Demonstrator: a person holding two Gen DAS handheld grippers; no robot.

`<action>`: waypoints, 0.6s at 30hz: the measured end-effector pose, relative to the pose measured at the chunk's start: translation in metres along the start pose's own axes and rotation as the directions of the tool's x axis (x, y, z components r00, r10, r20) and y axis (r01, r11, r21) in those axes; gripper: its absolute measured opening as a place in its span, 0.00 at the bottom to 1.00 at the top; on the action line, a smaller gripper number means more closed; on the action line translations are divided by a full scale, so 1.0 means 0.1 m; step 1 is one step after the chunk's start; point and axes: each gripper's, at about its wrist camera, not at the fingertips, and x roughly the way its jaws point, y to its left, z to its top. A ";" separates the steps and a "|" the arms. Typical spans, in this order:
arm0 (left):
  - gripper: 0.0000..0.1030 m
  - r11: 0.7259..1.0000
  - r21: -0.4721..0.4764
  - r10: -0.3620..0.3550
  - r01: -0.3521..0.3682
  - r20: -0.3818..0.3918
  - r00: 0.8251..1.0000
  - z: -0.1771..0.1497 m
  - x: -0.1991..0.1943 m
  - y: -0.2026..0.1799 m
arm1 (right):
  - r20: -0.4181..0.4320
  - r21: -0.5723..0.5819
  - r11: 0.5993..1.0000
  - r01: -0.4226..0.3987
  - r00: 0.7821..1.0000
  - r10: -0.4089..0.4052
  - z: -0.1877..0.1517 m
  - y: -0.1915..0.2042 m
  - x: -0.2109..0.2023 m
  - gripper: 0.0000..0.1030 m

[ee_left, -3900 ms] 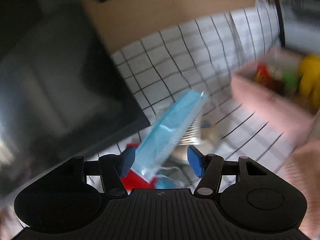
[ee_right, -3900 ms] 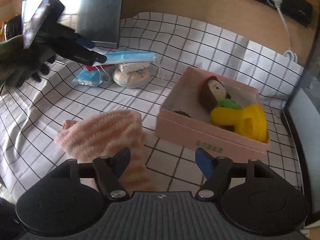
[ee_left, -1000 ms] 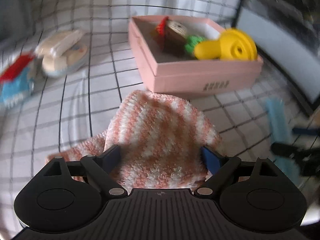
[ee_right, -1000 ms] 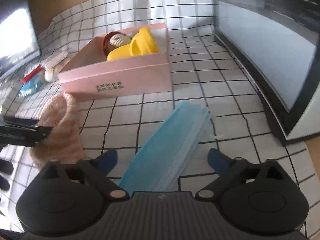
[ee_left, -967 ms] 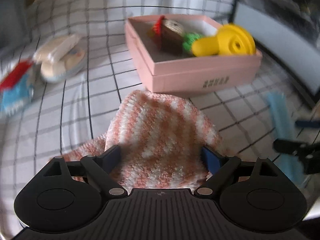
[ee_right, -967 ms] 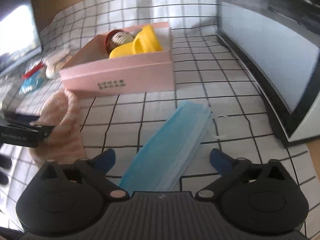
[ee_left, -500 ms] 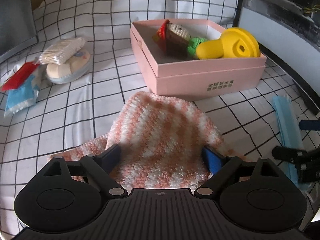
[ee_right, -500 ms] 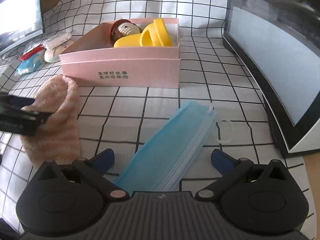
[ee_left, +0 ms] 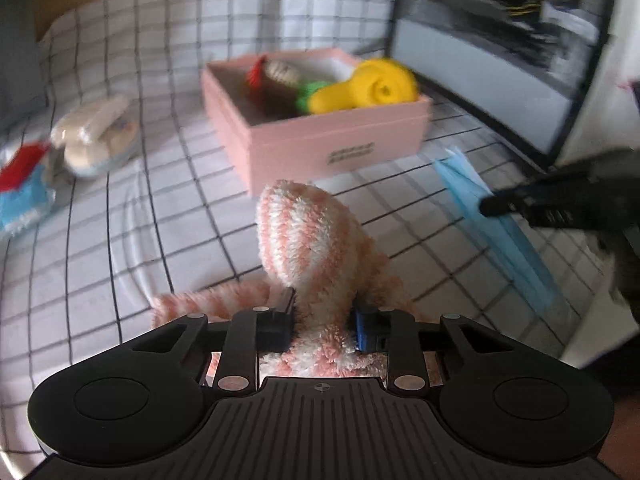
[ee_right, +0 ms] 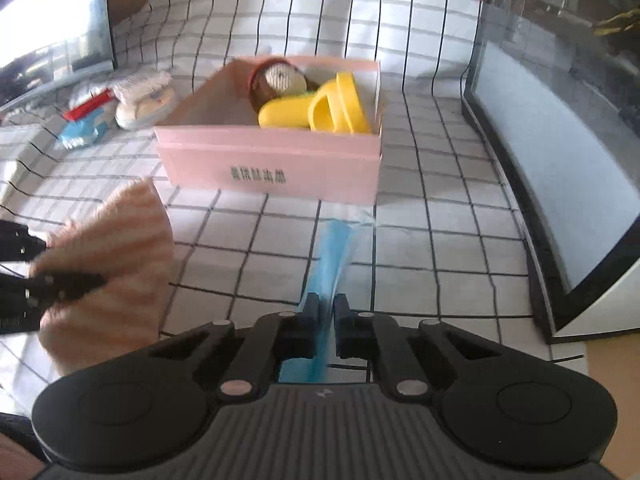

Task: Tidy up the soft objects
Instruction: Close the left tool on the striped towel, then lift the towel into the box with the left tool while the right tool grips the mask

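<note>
Left gripper [ee_left: 323, 326] has just closed and pinches the striped sock [ee_left: 316, 240], right gripper [ee_right: 327, 322] has just closed on the blue mask [ee_right: 330, 264]; box [ee_right: 272, 168] just ahead of both: lift clear of the cloth [ee_right: 432, 208], carry in without dragging.

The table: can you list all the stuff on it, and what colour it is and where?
cloth: 1, white with black grid, covers the table
box: 1, pink, middle of the cloth
doll: 1, brown knitted, in the box
slipper: 1, yellow, in the box beside the doll
green thing: 1, green, in the box, too blurred to name
towel: 1, pink and white stripes, pinched in the left gripper
mask: 1, blue, pinched in the right gripper
tin: 1, cream, left of the box, with a white bundle on top
packet: 1, blue and red, left of the tin
left gripper: 1, black, shut on the towel
right gripper: 1, black, shut on the mask
</note>
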 end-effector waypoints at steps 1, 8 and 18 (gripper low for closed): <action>0.28 1.000 0.019 -0.010 0.010 0.011 1.000 -0.01 -0.06 -0.03 | 0.014 -0.002 1.000 0.004 1.000 -0.004 0.02 -0.01 -0.06 0.05; 0.27 0.995 0.102 -0.043 0.016 0.261 0.964 0.56 -0.84 -0.06 | 0.165 0.056 0.998 0.010 0.986 -0.019 0.23 -0.14 -0.53 0.05; 0.28 0.943 0.238 0.049 -0.234 0.595 0.803 1.94 -1.05 -0.13 | 0.231 0.158 0.987 0.013 0.972 -0.050 0.15 -0.25 -0.75 0.05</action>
